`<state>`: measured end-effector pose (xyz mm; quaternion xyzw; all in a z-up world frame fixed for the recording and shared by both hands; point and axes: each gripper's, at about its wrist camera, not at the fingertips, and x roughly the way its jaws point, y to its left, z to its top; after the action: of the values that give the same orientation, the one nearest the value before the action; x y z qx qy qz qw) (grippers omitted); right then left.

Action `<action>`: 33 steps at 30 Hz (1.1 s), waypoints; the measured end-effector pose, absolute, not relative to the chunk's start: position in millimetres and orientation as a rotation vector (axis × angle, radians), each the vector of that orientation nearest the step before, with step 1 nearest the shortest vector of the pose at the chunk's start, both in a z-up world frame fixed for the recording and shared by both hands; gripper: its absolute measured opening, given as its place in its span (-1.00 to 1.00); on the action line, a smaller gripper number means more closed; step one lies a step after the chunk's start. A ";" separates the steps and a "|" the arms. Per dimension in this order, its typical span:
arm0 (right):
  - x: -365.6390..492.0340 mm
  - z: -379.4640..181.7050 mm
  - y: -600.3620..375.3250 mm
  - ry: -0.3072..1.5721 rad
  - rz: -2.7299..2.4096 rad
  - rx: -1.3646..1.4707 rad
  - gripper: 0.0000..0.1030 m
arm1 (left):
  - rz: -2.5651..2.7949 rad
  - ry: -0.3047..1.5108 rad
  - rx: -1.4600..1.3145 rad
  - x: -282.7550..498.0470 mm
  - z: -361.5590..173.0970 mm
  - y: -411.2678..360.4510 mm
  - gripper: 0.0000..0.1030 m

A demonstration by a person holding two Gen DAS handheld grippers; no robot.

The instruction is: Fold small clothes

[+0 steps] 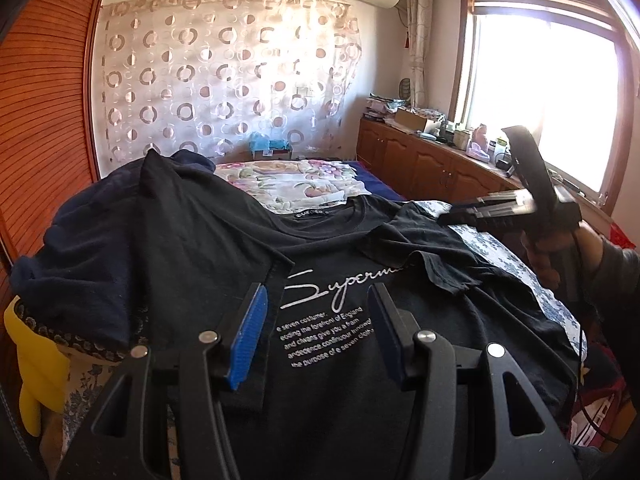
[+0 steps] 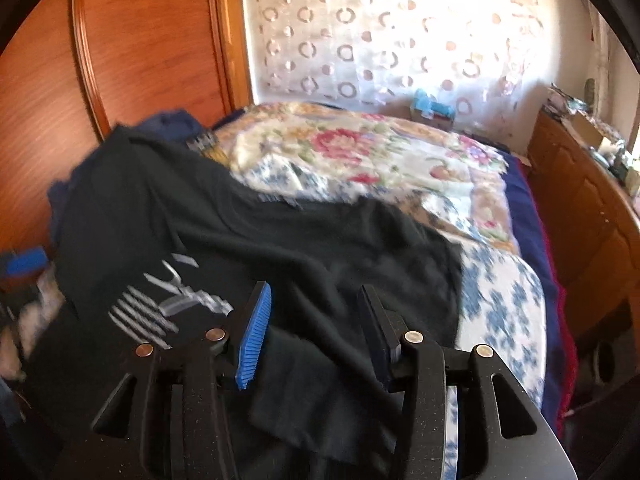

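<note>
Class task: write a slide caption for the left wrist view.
Open left gripper hovers over a black T-shirt on the bed, right gripper beside its sleeve.

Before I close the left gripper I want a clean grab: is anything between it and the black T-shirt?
Nothing visible. The left gripper hangs open right above the black T-shirt, over its white lettering. The right gripper is open too, over the shirt's right side.
</note>
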<state>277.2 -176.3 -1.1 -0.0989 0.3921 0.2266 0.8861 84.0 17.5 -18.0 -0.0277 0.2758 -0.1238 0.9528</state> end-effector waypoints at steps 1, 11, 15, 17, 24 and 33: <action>277.8 -6.3 -180.7 0.823 0.457 -0.208 -0.12 | -0.245 0.561 -0.055 85.4 -17.0 19.3 0.01; 311.7 -47.5 -222.4 0.866 0.303 -0.175 0.25 | -0.149 0.579 -0.033 121.5 -12.7 55.4 0.01; 327.7 -54.1 -229.5 0.871 0.287 -0.189 0.31 | -0.108 0.591 -0.029 142.2 -11.7 71.0 0.01; 339.4 -56.7 -230.4 0.878 0.278 -0.186 0.33 | -0.089 0.598 -0.031 152.2 -11.5 76.9 0.01; 373.7 -58.4 -231.6 0.889 0.265 -0.190 0.34 | -0.030 0.632 -0.002 185.4 -14.3 90.8 0.01; 398.4 -67.4 -235.4 0.896 0.321 -0.177 0.34 | -0.024 0.691 0.001 210.2 -21.7 100.1 0.01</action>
<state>398.4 -235.4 -67.4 -0.0849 0.4308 0.1544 0.8851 210.2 100.1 -21.7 0.0007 0.3388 -0.0116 0.9408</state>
